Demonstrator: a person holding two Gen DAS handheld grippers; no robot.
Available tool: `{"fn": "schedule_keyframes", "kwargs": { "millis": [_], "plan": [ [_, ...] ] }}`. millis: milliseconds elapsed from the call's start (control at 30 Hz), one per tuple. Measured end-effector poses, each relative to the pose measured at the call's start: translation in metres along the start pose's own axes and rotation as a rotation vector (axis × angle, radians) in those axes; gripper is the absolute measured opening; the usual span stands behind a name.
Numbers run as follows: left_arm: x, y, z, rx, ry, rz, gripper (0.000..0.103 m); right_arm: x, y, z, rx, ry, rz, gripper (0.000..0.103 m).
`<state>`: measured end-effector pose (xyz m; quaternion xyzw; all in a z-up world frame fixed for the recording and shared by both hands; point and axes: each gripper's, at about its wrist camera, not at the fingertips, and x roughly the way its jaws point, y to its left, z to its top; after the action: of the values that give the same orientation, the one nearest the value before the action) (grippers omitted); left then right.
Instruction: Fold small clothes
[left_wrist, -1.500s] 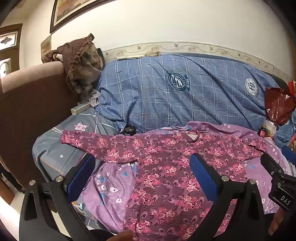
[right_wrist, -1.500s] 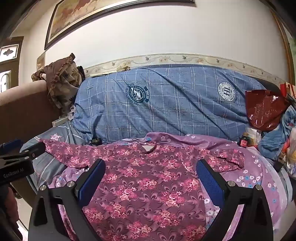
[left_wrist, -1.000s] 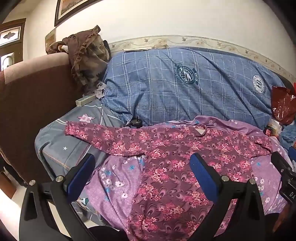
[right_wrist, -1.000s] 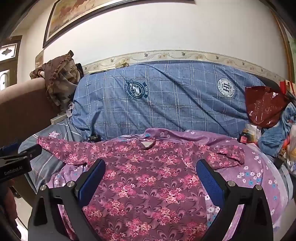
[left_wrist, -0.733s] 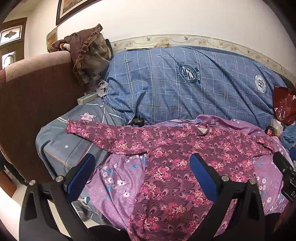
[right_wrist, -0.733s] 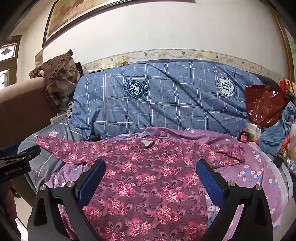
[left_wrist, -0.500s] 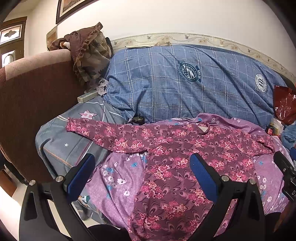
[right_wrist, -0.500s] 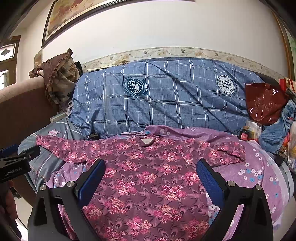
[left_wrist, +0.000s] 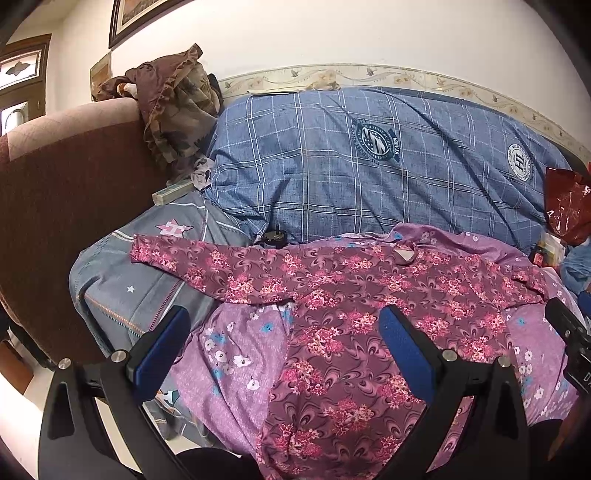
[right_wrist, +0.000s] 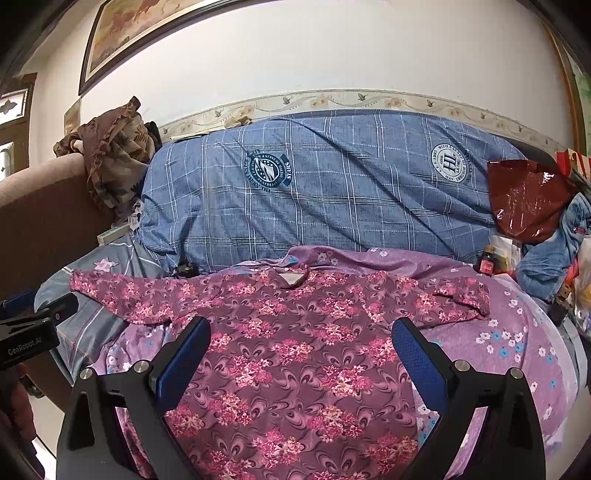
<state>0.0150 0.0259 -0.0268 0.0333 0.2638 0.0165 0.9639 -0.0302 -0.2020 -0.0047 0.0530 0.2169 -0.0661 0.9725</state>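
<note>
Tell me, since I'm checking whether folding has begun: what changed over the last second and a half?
Only the view moved: both cameras drew back slightly. The floral top lies spread flat as before, sleeves out, on the purple sheet. The left gripper and right gripper remain open, holding nothing.

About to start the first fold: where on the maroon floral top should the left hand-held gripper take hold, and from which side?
Probably the cuff of the long sleeve, approached from the left. The maroon floral top lies spread flat, and that sleeve reaches out onto the grey bedding, its end free. The left hand-held gripper is open above the fabric.
</note>
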Motion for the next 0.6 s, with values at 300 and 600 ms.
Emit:
{"fn": "schedule_keyframes", "kwargs": {
  "millis": [300, 600],
  "plan": [
    [0.0005, 0.0002, -0.0019, -0.001, 0.001, -0.004, 0.102, 0.0033, 0.0041, -0.0001, -0.009, 0.017, 0.000, 0.099],
    [0.0007, -0.0001, -0.0021, -0.001, 0.001, -0.004, 0.102, 0.0039, 0.0038, -0.0003, -0.004, 0.020, 0.000, 0.099]
  ]
}}
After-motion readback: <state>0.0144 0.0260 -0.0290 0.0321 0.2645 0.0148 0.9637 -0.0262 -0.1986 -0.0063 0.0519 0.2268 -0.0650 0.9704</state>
